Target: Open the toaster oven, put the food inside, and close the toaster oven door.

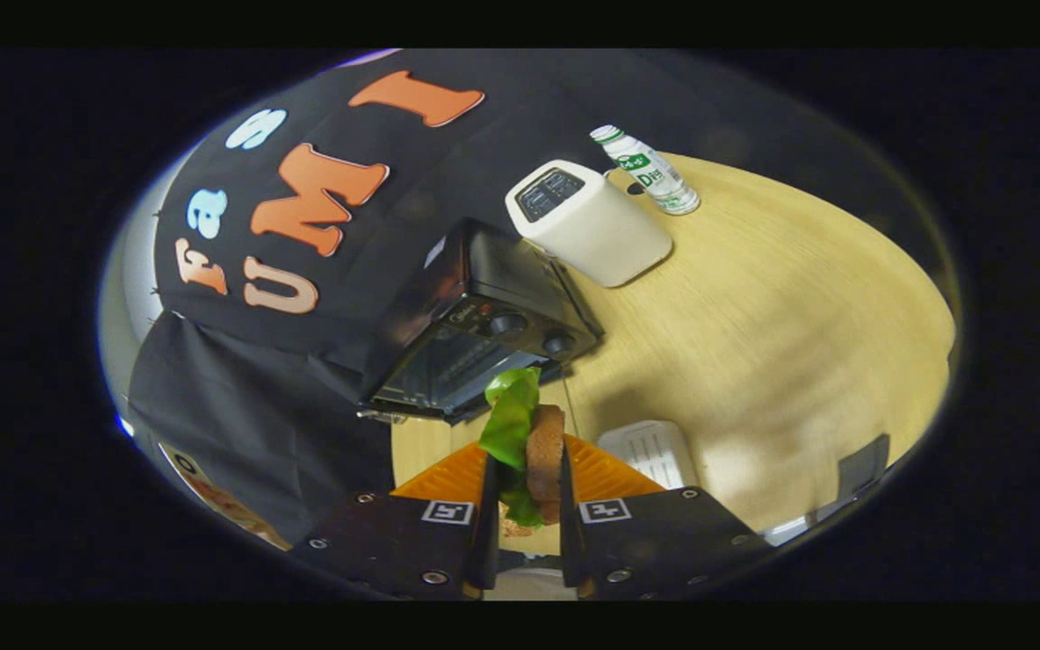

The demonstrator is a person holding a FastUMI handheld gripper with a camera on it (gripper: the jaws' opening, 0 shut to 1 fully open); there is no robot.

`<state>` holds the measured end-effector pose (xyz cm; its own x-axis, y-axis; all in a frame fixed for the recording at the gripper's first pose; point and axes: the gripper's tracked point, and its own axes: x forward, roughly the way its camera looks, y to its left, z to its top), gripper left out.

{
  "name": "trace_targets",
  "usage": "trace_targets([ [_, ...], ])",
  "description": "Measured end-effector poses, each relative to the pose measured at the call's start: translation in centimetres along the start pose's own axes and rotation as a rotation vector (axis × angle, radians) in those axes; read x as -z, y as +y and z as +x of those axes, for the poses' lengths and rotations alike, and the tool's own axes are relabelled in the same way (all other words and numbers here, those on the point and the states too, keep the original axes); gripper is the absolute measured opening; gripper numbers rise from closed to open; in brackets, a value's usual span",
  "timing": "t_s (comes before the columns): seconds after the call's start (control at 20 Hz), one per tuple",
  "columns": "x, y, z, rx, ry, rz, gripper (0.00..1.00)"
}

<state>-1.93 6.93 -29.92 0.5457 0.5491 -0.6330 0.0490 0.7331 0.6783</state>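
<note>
Both fingers of the gripper (525,487) pressed on a sandwich (543,451) with lettuce, held above the table (755,298), just before the toaster oven (484,325), its door open.

The gripper (524,506), fingers clamped on a brown bread and green lettuce sandwich (533,442), has open air ahead up to the black toaster oven (475,334). A white pop-up toaster (588,226) crowds that oven's side; bare pale wooden tabletop (782,343) lies beyond
</note>
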Motion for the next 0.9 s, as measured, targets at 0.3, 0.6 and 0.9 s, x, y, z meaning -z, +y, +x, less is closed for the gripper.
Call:
trace_targets([
  [0.3, 2.0, 4.4, 5.5, -0.106, -0.088, 0.145, 0.28],
  [0.6, 2.5, 7.1, 11.9, -0.155, -0.216, 0.339, 0.28],
  [0.9, 3.0, 8.8, 18.3, -0.141, -0.268, 0.384, 0.28],
])
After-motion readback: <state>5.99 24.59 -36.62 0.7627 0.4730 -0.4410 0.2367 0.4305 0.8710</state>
